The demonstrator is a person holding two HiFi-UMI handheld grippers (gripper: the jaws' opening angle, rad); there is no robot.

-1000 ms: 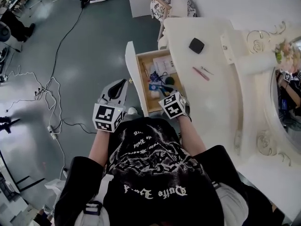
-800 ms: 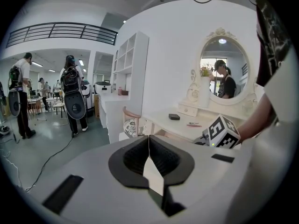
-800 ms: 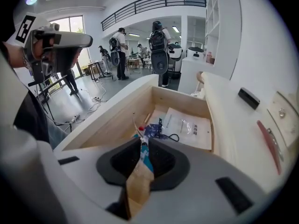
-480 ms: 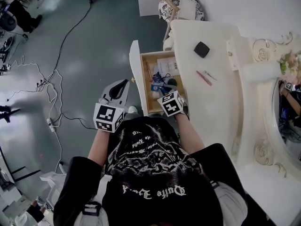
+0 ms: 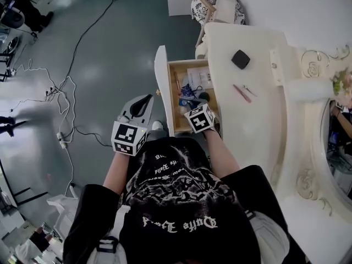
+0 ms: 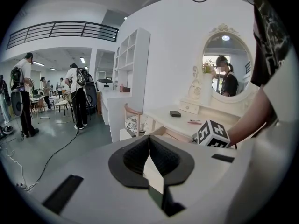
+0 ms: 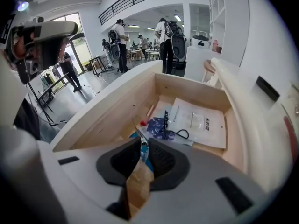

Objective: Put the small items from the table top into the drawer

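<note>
The wooden drawer (image 5: 163, 87) stands pulled out of the white dressing table (image 5: 264, 131). In it lie a white packet (image 7: 198, 122) and a blue patterned pouch (image 7: 158, 127) with a black cord. My right gripper (image 7: 140, 146) hangs over the drawer's near end, pointing steeply down, shut on a thin silvery item (image 7: 139, 129) that sticks out past the pads. In the head view only its marker cube (image 5: 199, 118) shows. My left gripper (image 5: 140, 106) hovers left of the drawer front over the floor, shut and empty (image 6: 149, 146). On the table top lie a black box (image 5: 240, 59), a red stick (image 5: 241, 93) and a small silvery piece (image 5: 249, 90).
A patterned chair (image 5: 214, 7) stands beyond the table's far end. Cables (image 5: 60, 109) trail over the grey floor at left. An oval mirror (image 5: 335, 147) rises at the table's right side. People stand far off in the hall (image 6: 77, 94).
My right gripper has sunk a little toward the drawer with the thin item still in it. The left gripper has kept its place.
</note>
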